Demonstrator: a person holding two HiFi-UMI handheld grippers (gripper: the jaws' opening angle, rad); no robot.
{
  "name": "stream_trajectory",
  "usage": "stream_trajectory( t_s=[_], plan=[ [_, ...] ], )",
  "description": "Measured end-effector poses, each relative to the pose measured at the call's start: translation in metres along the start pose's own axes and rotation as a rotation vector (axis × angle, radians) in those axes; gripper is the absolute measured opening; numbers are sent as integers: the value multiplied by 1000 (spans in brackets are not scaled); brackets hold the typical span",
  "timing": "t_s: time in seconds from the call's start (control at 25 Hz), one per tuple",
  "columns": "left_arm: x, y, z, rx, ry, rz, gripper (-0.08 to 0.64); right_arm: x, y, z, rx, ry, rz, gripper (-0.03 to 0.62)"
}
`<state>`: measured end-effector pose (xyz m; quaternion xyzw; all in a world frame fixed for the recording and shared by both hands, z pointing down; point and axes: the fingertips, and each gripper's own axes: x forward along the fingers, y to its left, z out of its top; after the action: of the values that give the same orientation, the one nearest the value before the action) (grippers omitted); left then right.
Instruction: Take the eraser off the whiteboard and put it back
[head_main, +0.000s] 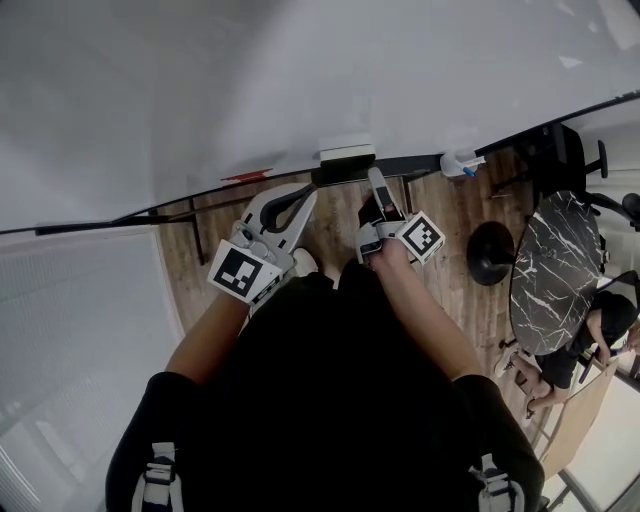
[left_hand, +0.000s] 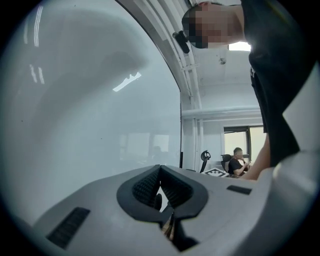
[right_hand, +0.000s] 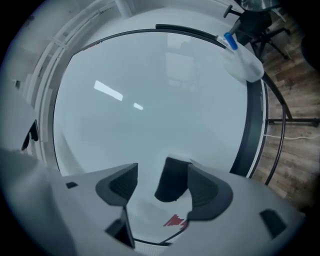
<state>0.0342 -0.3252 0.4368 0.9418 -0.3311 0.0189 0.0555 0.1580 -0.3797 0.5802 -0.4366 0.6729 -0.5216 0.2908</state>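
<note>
Jaws of my left gripper (head_main: 306, 194) are pressed together with nothing between them; its own view shows the two ribbed pads meeting at the tips (left_hand: 160, 172). It sits just below the board (head_main: 300, 70), whose pale, glossy face fills that view's left side (left_hand: 75, 100). A red mark (head_main: 246, 176) shows at the board's lower edge, left of this gripper.

Further right along the same edge is the eraser (head_main: 346, 153), white on top and dark underneath, right above the board's dark rail. I cannot tell whether it clings to the board or rests on the rail.

My right gripper (head_main: 375, 177) points at the board just below the eraser. Its view shows the jaws spread wide (right_hand: 150, 182). The eraser (right_hand: 171, 181) stands between them, close against the right pad and clear of the left one, so nothing is clamped. The red mark (right_hand: 175, 220) shows on the board (right_hand: 150, 90) low between the jaws.

A spray bottle (head_main: 460, 162) with a blue tip sits at the board's lower edge, further right. A marble table (head_main: 555, 270) stands well off the board's right end.
</note>
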Motion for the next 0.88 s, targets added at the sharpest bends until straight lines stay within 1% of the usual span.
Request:
stream_trajectory(
  t_s=[0.08, 0.16, 0.24, 0.32, 0.48, 0.52, 0.56, 0.68, 0.8, 0.88],
  plan=[
    [3, 2, 2, 2, 1, 17, 4, -3, 23, 13, -68, 20, 53, 292],
    [6, 4, 3, 3, -1, 33, 3, -4, 47, 21, -179, 55, 102, 286],
    [9, 5, 2, 7, -1, 43, 3, -7, 67, 25, -311, 96, 126, 277],
    [12, 3, 3, 12, 0, 49, 3, -12, 85, 28, -452, 125, 136, 251],
    [18, -3, 8, 23, -2, 64, 3, -23, 126, 33, -756, 144, 197, 214],
    [19, -5, 8, 25, -1, 66, 3, -26, 134, 34, -818, 146, 212, 198],
    [20, -7, 9, 25, 1, 69, 3, -29, 141, 34, -864, 147, 226, 177],
    [21, -12, 13, 11, -13, 68, 3, -36, 157, 34, -945, 154, 268, 135],
    [21, -19, 17, 21, -21, 62, 3, -40, 165, 29, -1055, 177, 293, 85],
    [21, -22, 18, 24, -20, 65, 3, -42, 168, 26, -1111, 191, 299, 18]
  ],
)
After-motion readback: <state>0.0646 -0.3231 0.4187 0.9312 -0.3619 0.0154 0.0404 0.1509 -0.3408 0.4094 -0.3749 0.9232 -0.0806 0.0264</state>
